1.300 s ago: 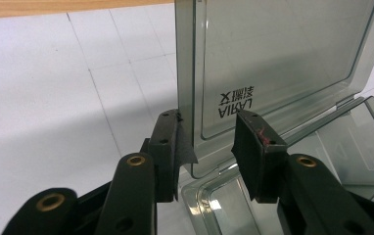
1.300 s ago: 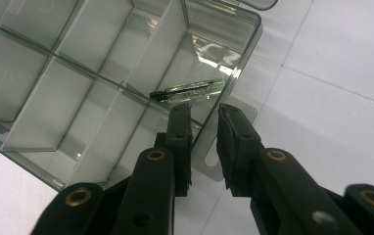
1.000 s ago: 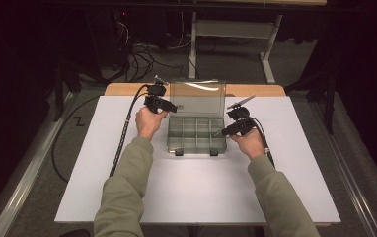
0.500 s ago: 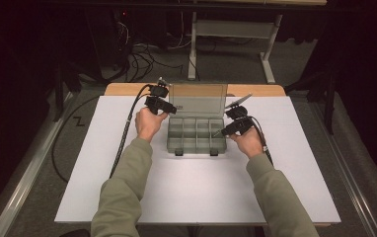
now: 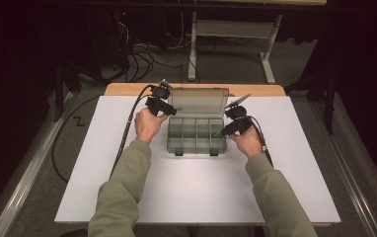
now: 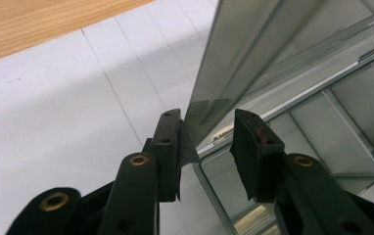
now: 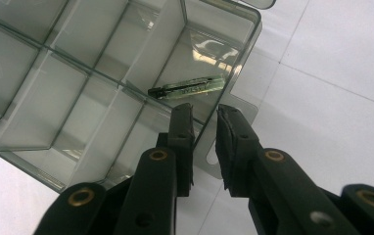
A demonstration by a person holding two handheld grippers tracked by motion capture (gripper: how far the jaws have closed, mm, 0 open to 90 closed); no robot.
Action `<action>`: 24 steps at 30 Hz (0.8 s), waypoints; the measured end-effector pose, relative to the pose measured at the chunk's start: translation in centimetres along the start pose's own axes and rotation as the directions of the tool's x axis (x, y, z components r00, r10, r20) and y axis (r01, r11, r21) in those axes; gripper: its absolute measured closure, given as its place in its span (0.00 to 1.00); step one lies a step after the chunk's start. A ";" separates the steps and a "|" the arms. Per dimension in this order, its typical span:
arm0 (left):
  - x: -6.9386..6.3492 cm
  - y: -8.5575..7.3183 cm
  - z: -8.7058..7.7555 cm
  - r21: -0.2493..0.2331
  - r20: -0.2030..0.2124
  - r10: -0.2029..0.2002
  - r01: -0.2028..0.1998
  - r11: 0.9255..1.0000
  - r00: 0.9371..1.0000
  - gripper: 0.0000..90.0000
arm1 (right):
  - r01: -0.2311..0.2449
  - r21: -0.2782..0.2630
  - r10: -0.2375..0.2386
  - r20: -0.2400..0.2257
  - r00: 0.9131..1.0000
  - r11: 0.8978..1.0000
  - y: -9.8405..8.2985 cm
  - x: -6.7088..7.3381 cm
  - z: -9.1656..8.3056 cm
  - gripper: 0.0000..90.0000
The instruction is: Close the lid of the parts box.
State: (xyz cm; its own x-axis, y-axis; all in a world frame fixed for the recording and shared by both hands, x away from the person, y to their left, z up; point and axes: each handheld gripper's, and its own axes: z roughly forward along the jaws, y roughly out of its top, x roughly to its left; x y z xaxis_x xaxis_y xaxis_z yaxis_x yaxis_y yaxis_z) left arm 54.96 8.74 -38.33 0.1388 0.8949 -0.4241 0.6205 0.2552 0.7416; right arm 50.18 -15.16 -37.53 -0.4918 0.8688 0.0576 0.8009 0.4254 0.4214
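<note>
1. My left gripper (image 6: pixel 207 134) has its jaws partly apart around the left edge of the box lid (image 6: pixel 253 54). The lid's corner rests against the left jaw's inner face; a gap shows between the lid and the right jaw, so nothing is clamped.
2. Out from that gripper, the smoky clear lid rises steeply, standing nearly upright. Right of it lie the divided compartments (image 6: pixel 341 117) of the box base. Left of it is white table top (image 6: pixel 62 112), with a strip of bare wood (image 6: pixel 38 24) at the far edge.
3. My right gripper (image 7: pixel 205 122) holds its jaws narrow, one on each side of the box's right wall (image 7: pixel 234 68). I cannot tell whether the pads press on the wall.
4. Just beyond the left jaw tip, inside the nearest compartment, lies a small slim green-tinted piece (image 7: pixel 185 89) with printing too small to read. More compartments (image 7: pixel 53 93) spread away to the left; white table lies to the right.
5. From the high view, the box (image 5: pixel 196 136) sits between both hands, its lid (image 5: pixel 198 101) up at the far side. The left gripper (image 5: pixel 161 104) is at the lid's left end and the right gripper (image 5: pixel 232 127) at the base's right side.
</note>
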 end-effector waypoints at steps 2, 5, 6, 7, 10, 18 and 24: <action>0.0 0.0 -0.1 -0.003 0.002 0.001 -0.001 1.000 1.000 0.71 | 0.001 -0.002 -0.001 0.001 1.000 1.000 0.0 0.0 0.0 0.88; 0.0 -0.2 -0.2 -0.010 0.001 0.004 -0.004 1.000 1.000 0.71 | 0.000 -0.001 0.000 0.003 1.000 1.000 0.0 0.0 0.0 0.88; 0.1 -0.2 -0.2 -0.010 0.003 0.001 -0.001 1.000 1.000 0.71 | -0.002 -0.002 0.002 0.002 1.000 1.000 0.0 0.0 0.0 0.88; 0.2 -0.3 -0.2 -0.011 0.005 -0.008 0.008 1.000 1.000 0.71 | -0.001 -0.001 0.001 0.003 1.000 1.000 0.0 0.0 0.0 0.87; 0.5 -0.6 -0.2 -0.006 0.007 -0.015 0.015 1.000 1.000 0.72 | -0.003 -0.008 0.003 0.006 1.000 1.000 -0.1 0.1 0.0 0.88; 0.5 -0.5 -0.4 -0.012 0.010 -0.043 0.043 0.999 0.999 0.72 | -0.007 -0.005 0.007 -0.001 1.000 1.000 -0.1 0.0 0.0 0.87; 0.5 -0.4 -0.6 -0.015 0.015 -0.050 0.050 0.999 0.999 0.74 | -0.002 -0.003 0.002 0.005 1.000 1.000 -0.1 0.1 0.0 0.87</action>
State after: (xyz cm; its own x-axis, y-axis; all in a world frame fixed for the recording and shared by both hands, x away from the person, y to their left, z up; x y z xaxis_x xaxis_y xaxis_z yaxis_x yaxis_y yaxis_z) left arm 54.30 9.33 -38.55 0.1189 0.8757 -0.4680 0.6148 0.3053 0.7272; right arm 50.05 -15.15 -37.54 -0.4881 0.8711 0.0538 0.8012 0.4227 0.4236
